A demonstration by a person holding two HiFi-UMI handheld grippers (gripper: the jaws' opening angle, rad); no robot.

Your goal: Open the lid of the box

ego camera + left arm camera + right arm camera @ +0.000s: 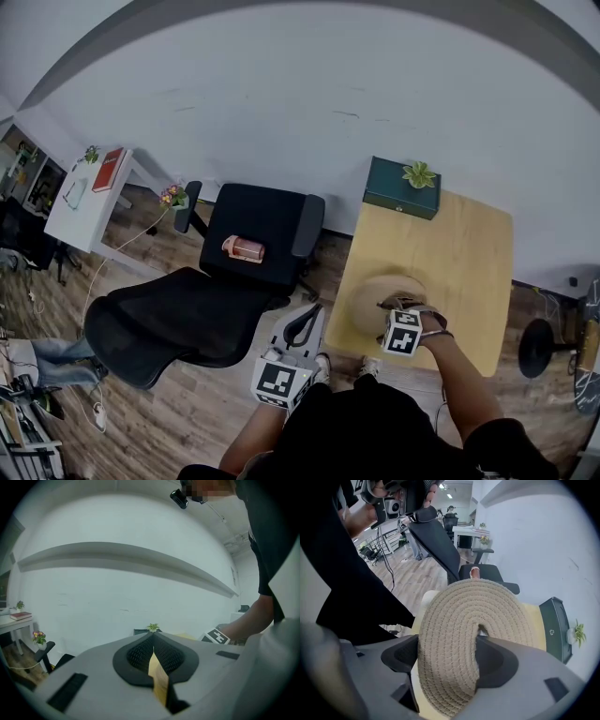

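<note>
Right tool (450, 651) is pinching the woven lid (454, 620) of the round box (375, 302), bending its edge up between the jaws, near the front left corner of the desk (469, 272). Left tool (153, 657) is off the desk, jaws pressed together on nothing. 1 green case (401, 187) sits at the far left corner.

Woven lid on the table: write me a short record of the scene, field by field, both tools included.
lid: round woven lid, lying on the wooden table, its near part bent up
right tool: jaws closed on the lid's bent-up part
left tool: jaws together, holding nothing, off the table, facing the wall
table's far end: dark green case with a small plant
beside table: black chair
lid status: not yet lifted clear
</note>
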